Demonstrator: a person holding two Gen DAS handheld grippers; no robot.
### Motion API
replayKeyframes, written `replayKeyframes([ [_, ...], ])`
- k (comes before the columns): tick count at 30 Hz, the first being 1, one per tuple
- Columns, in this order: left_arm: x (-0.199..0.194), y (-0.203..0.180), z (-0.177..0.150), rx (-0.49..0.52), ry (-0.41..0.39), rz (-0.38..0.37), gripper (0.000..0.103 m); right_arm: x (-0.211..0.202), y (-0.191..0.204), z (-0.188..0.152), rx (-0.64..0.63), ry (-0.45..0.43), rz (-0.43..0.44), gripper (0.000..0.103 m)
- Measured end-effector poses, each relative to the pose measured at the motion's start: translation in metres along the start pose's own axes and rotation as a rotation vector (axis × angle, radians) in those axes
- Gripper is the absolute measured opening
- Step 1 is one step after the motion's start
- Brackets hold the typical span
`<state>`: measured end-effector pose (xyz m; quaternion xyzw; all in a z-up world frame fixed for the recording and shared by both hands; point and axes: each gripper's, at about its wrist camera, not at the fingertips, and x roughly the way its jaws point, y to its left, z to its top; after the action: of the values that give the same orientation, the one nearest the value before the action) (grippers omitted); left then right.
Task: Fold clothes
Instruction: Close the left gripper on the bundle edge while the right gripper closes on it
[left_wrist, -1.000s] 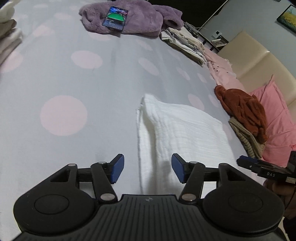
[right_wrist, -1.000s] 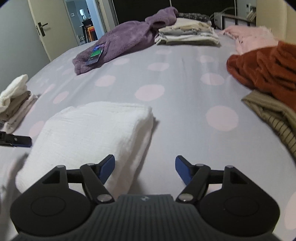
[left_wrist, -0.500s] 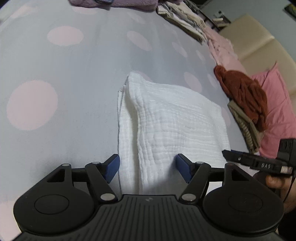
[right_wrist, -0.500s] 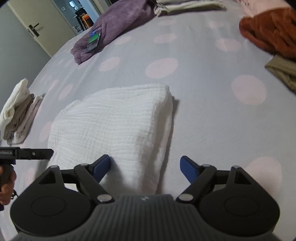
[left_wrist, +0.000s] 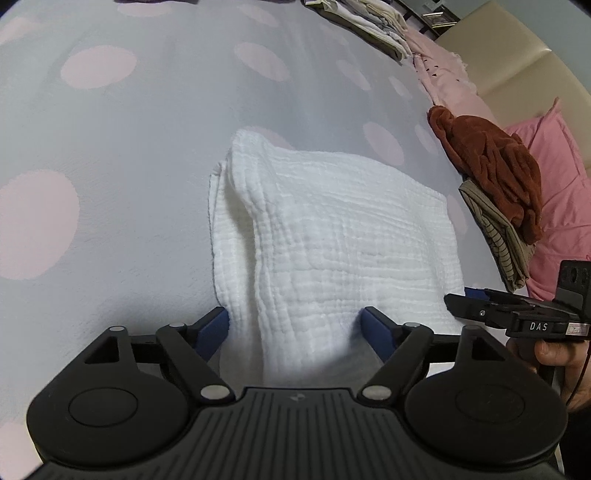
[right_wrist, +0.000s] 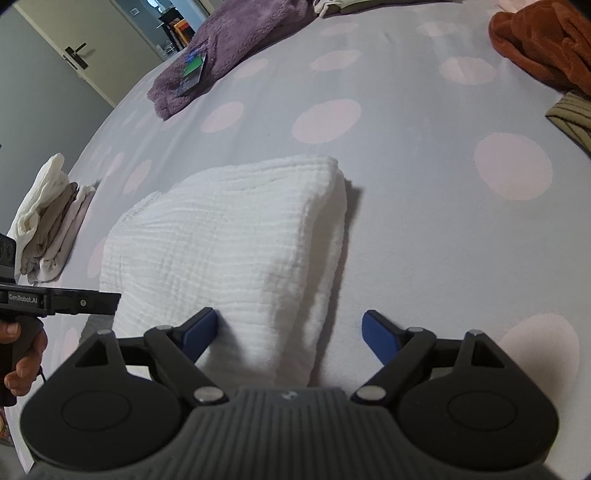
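**Hidden and cropped**

The white folded cloth (left_wrist: 340, 236) has its near edge hidden behind the gripper body in both views. The rust garment (right_wrist: 543, 40) and striped garment (right_wrist: 572, 114) run off the right-wrist view's edge. The phone (right_wrist: 192, 74) screen is too small to read.

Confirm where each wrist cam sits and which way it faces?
Left wrist: on the left gripper, angled down at the white folded cloth's left near end; right gripper and hand at right.
Right wrist: on the right gripper, over its right end; left gripper at left.
Shared: cloth, spotted bedsheet, rust garment.
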<state>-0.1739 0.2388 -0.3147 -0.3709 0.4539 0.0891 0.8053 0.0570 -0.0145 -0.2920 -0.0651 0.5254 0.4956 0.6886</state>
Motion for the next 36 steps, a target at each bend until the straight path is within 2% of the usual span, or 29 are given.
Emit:
replayKeyframes([
  [7, -0.004, 0.0, -0.003, -0.024, -0.02, -0.01, 0.083, 0.002, -0.003, -0.004, 0.005, -0.023, 0.034, 0.095],
  [12, -0.005, 0.011, -0.005, -0.13, -0.054, -0.043, 0.083, 0.005, 0.004, -0.005, -0.026, -0.046, 0.041, 0.096],
  [16, -0.004, 0.006, 0.007, -0.102, 0.009, -0.019, 0.083, 0.003, 0.002, -0.007, -0.019, -0.058, 0.056, 0.096],
  [19, -0.001, 0.003, 0.013, -0.078, 0.039, -0.006, 0.082, -0.001, -0.001, -0.006, 0.005, -0.035, 0.086, 0.096],
  [22, 0.003, 0.005, 0.008, -0.059, 0.034, -0.009, 0.082, -0.002, -0.001, -0.005, 0.041, 0.016, 0.129, 0.096],
  [25, 0.003, 0.01, 0.001, -0.091, -0.002, -0.04, 0.082, 0.002, 0.0, -0.005, 0.05, 0.057, 0.163, 0.096],
  [28, 0.003, 0.015, -0.003, -0.08, -0.027, -0.092, 0.082, 0.007, -0.001, -0.002, 0.049, 0.065, 0.187, 0.095],
  [29, 0.003, 0.017, -0.004, -0.079, -0.034, -0.112, 0.08, 0.009, -0.003, -0.001, 0.063, 0.061, 0.203, 0.095],
  [31, 0.002, 0.022, -0.006, -0.089, -0.041, -0.162, 0.06, 0.013, -0.005, 0.001, 0.096, 0.054, 0.226, 0.095],
  [34, 0.005, 0.031, -0.006, -0.129, -0.029, -0.227, 0.049, 0.019, 0.002, 0.002, 0.098, 0.045, 0.218, 0.095],
  [36, 0.008, 0.034, -0.005, -0.13, -0.02, -0.253, 0.045, 0.02, 0.008, 0.004, 0.095, 0.042, 0.195, 0.09],
])
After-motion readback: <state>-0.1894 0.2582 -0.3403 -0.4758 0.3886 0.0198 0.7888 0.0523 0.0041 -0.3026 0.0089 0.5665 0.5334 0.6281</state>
